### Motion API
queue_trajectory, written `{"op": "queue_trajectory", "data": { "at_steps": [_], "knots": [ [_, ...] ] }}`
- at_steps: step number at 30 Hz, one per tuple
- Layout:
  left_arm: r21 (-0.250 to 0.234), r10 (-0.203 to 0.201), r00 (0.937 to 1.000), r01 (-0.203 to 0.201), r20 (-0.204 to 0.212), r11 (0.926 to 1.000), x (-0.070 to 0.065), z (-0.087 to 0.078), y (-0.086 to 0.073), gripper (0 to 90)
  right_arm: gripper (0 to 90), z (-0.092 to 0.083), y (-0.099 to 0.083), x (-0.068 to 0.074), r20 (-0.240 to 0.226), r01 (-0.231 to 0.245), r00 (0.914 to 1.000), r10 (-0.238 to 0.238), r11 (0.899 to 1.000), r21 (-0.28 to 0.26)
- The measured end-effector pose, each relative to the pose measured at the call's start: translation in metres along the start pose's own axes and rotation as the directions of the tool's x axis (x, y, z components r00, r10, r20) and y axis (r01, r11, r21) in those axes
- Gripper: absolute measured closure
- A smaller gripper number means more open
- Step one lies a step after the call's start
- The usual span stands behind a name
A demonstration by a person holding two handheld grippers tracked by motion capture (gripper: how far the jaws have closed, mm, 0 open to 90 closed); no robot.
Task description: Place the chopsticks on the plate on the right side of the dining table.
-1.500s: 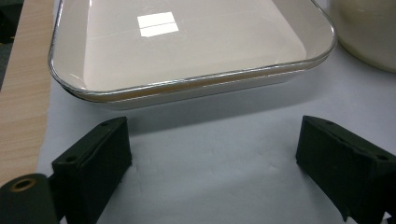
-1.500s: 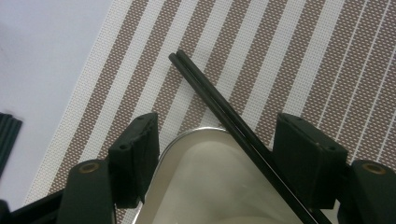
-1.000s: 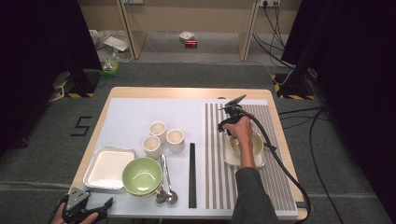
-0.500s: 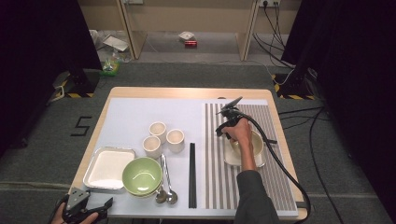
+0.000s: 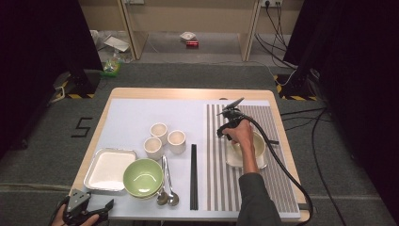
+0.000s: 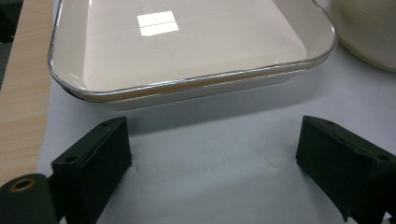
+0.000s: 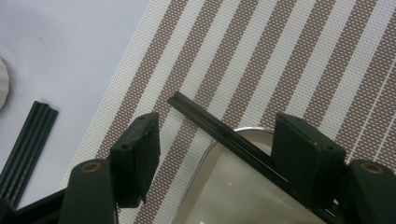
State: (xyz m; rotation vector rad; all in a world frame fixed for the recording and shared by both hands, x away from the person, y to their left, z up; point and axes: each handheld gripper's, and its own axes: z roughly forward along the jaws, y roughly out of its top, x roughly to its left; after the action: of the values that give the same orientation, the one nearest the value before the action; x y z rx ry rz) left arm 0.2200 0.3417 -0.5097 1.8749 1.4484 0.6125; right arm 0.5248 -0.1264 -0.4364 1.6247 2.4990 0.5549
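Note:
My right gripper (image 5: 225,129) hangs over the striped placemat (image 5: 221,188), at the far left corner of a white dish (image 5: 235,160). In the right gripper view its jaws (image 7: 219,120) stand open. A pair of black chopsticks (image 7: 210,122) lies slantwise between them, resting across the dish's rim (image 7: 212,149) and close to the right-hand pad. My left gripper (image 5: 107,205) sits at the table's near left corner. Its jaws (image 6: 215,128) are open on bare table, just short of a white square tray (image 6: 187,42).
Three small cups (image 5: 162,139) stand mid-table. A green bowl (image 5: 143,176) sits beside the tray (image 5: 109,168), with two spoons (image 5: 167,190) to its right. Another pair of black chopsticks (image 5: 193,176) lies along the placemat's left edge. A cable trails off the near right corner.

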Motion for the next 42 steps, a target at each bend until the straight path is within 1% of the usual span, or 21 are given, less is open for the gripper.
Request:
{"op": "queue_trajectory", "data": {
  "at_steps": [3, 5, 7, 8, 10, 14, 17, 19, 22, 24, 27, 30, 32, 33, 34, 36, 37, 39, 41, 42],
  "knots": [
    [0.000, 0.000, 1.0000, 0.000, 0.000, 1.0000, 0.000, 0.000, 0.000, 8.8, 33.2, 0.002, -0.001, 0.001, 0.001, 0.015, 0.9999, -0.015, 1.000, 0.006],
    [-0.001, -0.001, 1.0000, 0.001, 0.000, 1.0000, 0.000, 0.000, 0.000, 8.7, 33.4, 0.001, -0.001, 0.003, -0.003, 0.004, 1.0000, -0.004, 1.000, 0.012],
    [0.000, 0.000, 1.0000, 0.000, -0.001, 1.0000, 0.000, 0.000, 0.000, 8.7, 33.1, 0.001, -0.002, 0.003, 0.000, 0.024, 0.9997, -0.024, 1.000, 0.005],
    [0.000, 0.000, 1.0000, 0.000, -0.001, 1.0000, 0.000, 0.000, 0.000, 8.7, 33.3, 0.000, -0.002, 0.005, 0.000, 0.014, 0.9999, -0.014, 1.000, 0.016],
    [-0.001, 0.000, 1.0000, 0.000, -0.001, 1.0000, 0.000, 0.000, 0.000, 8.7, 33.4, 0.000, -0.003, 0.004, -0.005, 0.029, 0.9996, -0.029, 0.999, 0.015],
    [0.000, 0.000, 1.0000, 0.000, -0.001, 1.0000, 0.000, 0.000, 0.000, 8.7, 32.9, 0.000, -0.003, 0.007, -0.010, 0.029, 0.9995, -0.028, 0.999, 0.021],
    [0.000, 0.000, 1.0000, 0.000, -0.001, 1.0000, 0.000, 0.000, 0.000, 8.7, 32.6, 0.000, -0.004, 0.006, -0.010, 0.037, 0.9993, -0.037, 0.999, 0.009],
    [-0.001, 0.000, 1.0000, 0.000, -0.001, 1.0000, 0.000, 0.000, 0.000, 8.7, 32.4, -0.001, -0.003, 0.007, -0.013, 0.033, 0.9994, -0.032, 0.999, 0.015],
    [0.000, 0.000, 1.0000, 0.000, -0.001, 1.0000, 0.000, 0.000, 0.000, 8.7, 31.8, -0.001, -0.003, 0.007, -0.013, 0.035, 0.9993, -0.035, 0.999, 0.000],
    [0.000, 0.000, 1.0000, 0.000, -0.001, 1.0000, 0.000, 0.000, 0.000, 8.7, 31.8, -0.001, -0.003, 0.007, -0.014, 0.037, 0.9992, -0.037, 0.999, 0.000],
    [0.001, 0.000, 1.0000, 0.000, -0.002, 1.0000, 0.000, 0.000, 0.000, 8.6, 31.6, 0.001, -0.003, 0.008, -0.017, 0.027, 0.9995, -0.027, 1.000, -0.009],
    [-0.001, 0.000, 1.0000, 0.000, -0.001, 1.0000, 0.000, 0.000, 0.000, 8.6, 31.4, 0.003, -0.003, 0.009, -0.019, 0.038, 0.9991, -0.038, 0.999, 0.004],
    [0.001, 0.000, 1.0000, 0.000, -0.001, 1.0000, 0.000, 0.000, 0.000, 8.7, 31.2, 0.003, -0.004, 0.010, -0.020, 0.031, 0.9993, -0.031, 1.000, 0.004],
    [0.000, 0.000, 1.0000, 0.000, -0.001, 1.0000, 0.000, 0.000, 0.000, 8.7, 31.5, 0.003, -0.004, 0.010, -0.013, 0.039, 0.9992, -0.039, 0.999, 0.011],
    [0.000, 0.000, 1.0000, 0.000, -0.001, 1.0000, 0.000, 0.000, 0.000, 8.6, 31.5, 0.003, -0.004, 0.011, -0.026, 0.045, 0.9987, -0.045, 0.999, 0.007],
    [0.000, 0.000, 1.0000, 0.000, -0.001, 1.0000, 0.000, 0.000, 0.000, 8.6, 31.4, 0.002, -0.005, 0.011, -0.028, 0.048, 0.9984, -0.048, 0.999, 0.004],
    [0.000, 0.000, 1.0000, 0.000, -0.001, 1.0000, 0.000, 0.000, 0.000, 8.7, 31.4, 0.002, -0.005, 0.012, -0.026, 0.037, 0.9990, -0.037, 0.999, 0.010],
    [0.000, 0.000, 1.0000, 0.000, -0.001, 1.0000, 0.000, 0.000, 0.000, 8.6, 31.3, 0.002, -0.005, 0.013, -0.029, 0.032, 0.9991, -0.031, 0.999, 0.010],
    [0.000, 0.000, 1.0000, 0.000, -0.001, 1.0000, 0.000, 0.000, 0.000, 8.7, 31.1, 0.000, -0.005, 0.012, -0.028, 0.035, 0.9990, -0.036, 0.999, -0.003],
    [0.000, 0.000, 1.0000, 0.000, -0.001, 1.0000, 0.000, 0.000, 0.000, 8.7, 31.0, -0.001, -0.005, 0.012, -0.030, 0.029, 0.9991, -0.029, 1.000, -0.007]
  ]
}}
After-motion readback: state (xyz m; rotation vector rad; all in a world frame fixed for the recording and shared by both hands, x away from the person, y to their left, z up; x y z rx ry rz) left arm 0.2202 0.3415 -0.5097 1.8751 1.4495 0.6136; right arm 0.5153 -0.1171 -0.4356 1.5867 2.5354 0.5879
